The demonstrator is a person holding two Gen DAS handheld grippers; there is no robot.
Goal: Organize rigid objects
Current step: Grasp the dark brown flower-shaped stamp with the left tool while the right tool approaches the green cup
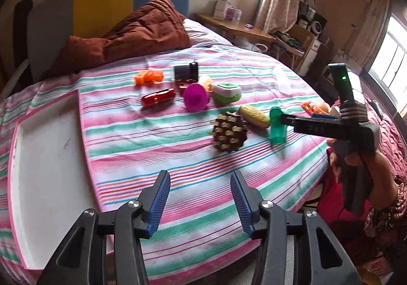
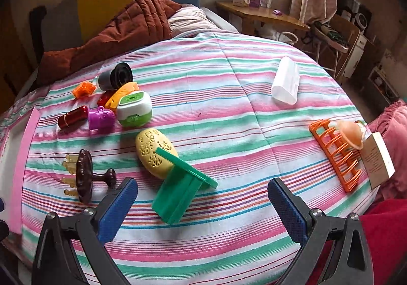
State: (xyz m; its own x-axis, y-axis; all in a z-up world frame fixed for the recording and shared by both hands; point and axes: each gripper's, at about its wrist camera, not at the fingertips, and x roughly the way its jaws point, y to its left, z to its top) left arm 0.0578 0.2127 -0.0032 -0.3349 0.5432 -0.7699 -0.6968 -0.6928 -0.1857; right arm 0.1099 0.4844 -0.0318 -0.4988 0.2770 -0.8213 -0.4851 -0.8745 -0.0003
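Several rigid objects lie on the striped bedspread (image 1: pixel 178 147). A green plastic piece (image 2: pixel 178 185) lies right in front of my right gripper (image 2: pixel 203 203), which is open and empty around it. It shows in the left wrist view (image 1: pixel 276 129) too, by the right gripper's fingers (image 1: pixel 287 118). A yellow perforated oval (image 2: pixel 154 152) touches it. A brown massage brush (image 2: pixel 85 178) lies left. My left gripper (image 1: pixel 201 201) is open and empty over bare bedspread. A white tray (image 1: pixel 48 170) lies at the left.
Further back lie a red tube (image 1: pixel 158 97), a purple toy (image 1: pixel 195 98), a green-white box (image 1: pixel 226 91), a black cylinder (image 1: pixel 185 71) and an orange piece (image 1: pixel 148 76). At the right are a white case (image 2: pixel 285 81), an orange rack (image 2: pixel 335 155) and a brown quilt (image 1: pixel 142 30).
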